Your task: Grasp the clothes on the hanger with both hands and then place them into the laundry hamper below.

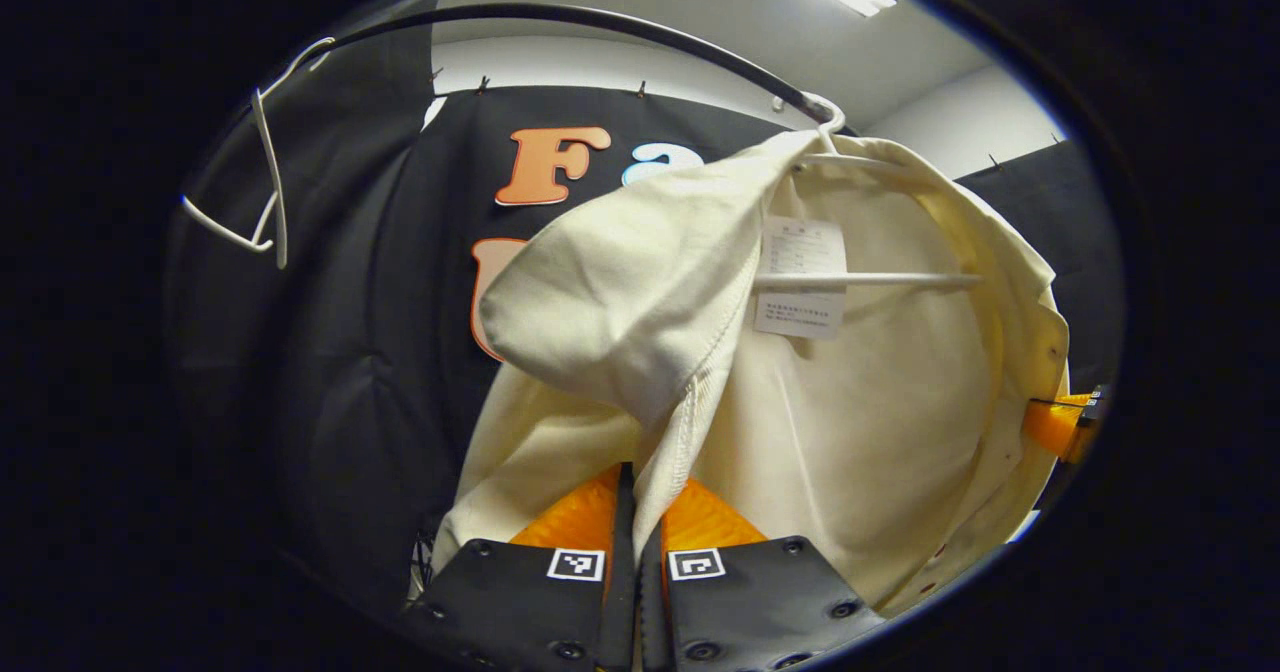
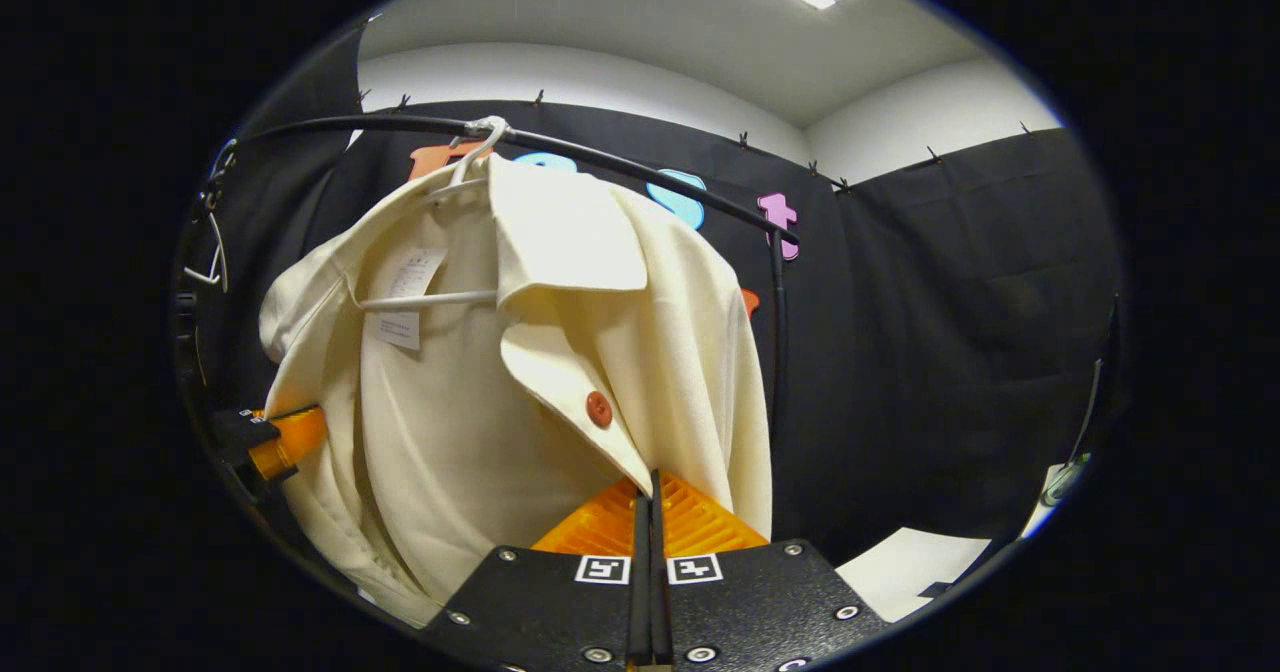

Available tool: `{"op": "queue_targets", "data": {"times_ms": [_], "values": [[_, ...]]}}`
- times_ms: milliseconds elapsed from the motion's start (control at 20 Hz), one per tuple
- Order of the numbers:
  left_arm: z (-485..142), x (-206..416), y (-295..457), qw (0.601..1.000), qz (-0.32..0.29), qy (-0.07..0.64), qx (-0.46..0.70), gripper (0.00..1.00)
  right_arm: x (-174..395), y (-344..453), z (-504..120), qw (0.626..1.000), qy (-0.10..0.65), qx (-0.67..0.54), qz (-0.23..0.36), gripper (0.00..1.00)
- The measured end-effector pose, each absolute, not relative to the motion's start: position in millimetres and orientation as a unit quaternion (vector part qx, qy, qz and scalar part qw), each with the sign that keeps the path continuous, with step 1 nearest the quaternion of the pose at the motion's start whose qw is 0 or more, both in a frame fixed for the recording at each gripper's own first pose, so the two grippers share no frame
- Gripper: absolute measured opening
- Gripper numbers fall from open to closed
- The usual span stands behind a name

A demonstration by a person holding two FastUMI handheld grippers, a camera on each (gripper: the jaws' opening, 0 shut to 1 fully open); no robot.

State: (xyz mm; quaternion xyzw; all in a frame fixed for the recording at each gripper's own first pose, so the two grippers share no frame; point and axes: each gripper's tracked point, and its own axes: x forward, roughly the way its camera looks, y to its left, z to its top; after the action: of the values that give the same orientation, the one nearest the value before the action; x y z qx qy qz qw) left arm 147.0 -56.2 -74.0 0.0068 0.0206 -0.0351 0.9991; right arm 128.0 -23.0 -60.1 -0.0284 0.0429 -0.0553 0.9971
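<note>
My left gripper (image 1: 632, 497) is pinched tight on the ribbed edge of the cream shirt (image 1: 860, 422), the cloth squeezed between both fingers with no gap to spare, and from there the fabric rises to a bunched fold that bulges toward me. In the left gripper view the shirt hangs open on a white hanger (image 1: 870, 279), whose crossbar runs across the inside of the garment just under a white care label (image 1: 800, 277); the hook sits over a black rail (image 1: 600, 27) that curves overhead. A second white hanger (image 1: 265, 192) hangs bare farther along that rail, well apart from the shirt. At the far side of the shirt I can see my other gripper touching the cloth. My right gripper (image 2: 650, 497) is likewise closed to a thin line, with the pointed lower tip of the shirt's front placket caught between the fingers. In the right gripper view the shirt (image 2: 680, 352) drapes from its hanger (image 2: 430, 299) on the rail (image 2: 640, 167), collar folded out, and a reddish-brown button (image 2: 599, 408) sits on the placket just above my fingers. My left gripper shows at the shirt's far edge there.
</note>
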Motion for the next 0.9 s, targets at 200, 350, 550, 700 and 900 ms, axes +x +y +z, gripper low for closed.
{"op": "queue_targets", "data": {"times_ms": [200,350,550,700,900], "values": [[-45,132,-35,0.999,-0.014,0.0,0.043,0.1,108,-38,-27,0.997,0.011,-0.007,-0.072,0.0],[-19,127,-25,0.998,-0.004,-0.005,0.057,0.1,97,-59,9,0.996,-0.009,-0.015,-0.083,0.0],[2,135,-3,0.996,0.01,-0.014,0.091,0.09,90,-85,54,0.994,-0.04,-0.045,-0.092,0.0],[18,142,12,0.994,0.027,-0.027,0.104,0.09,91,-103,83,0.992,-0.06,-0.059,-0.094,0.0],[45,160,30,0.995,0.055,-0.036,0.08,0.09,104,-122,125,0.986,-0.092,-0.074,-0.114,0.0]]}}
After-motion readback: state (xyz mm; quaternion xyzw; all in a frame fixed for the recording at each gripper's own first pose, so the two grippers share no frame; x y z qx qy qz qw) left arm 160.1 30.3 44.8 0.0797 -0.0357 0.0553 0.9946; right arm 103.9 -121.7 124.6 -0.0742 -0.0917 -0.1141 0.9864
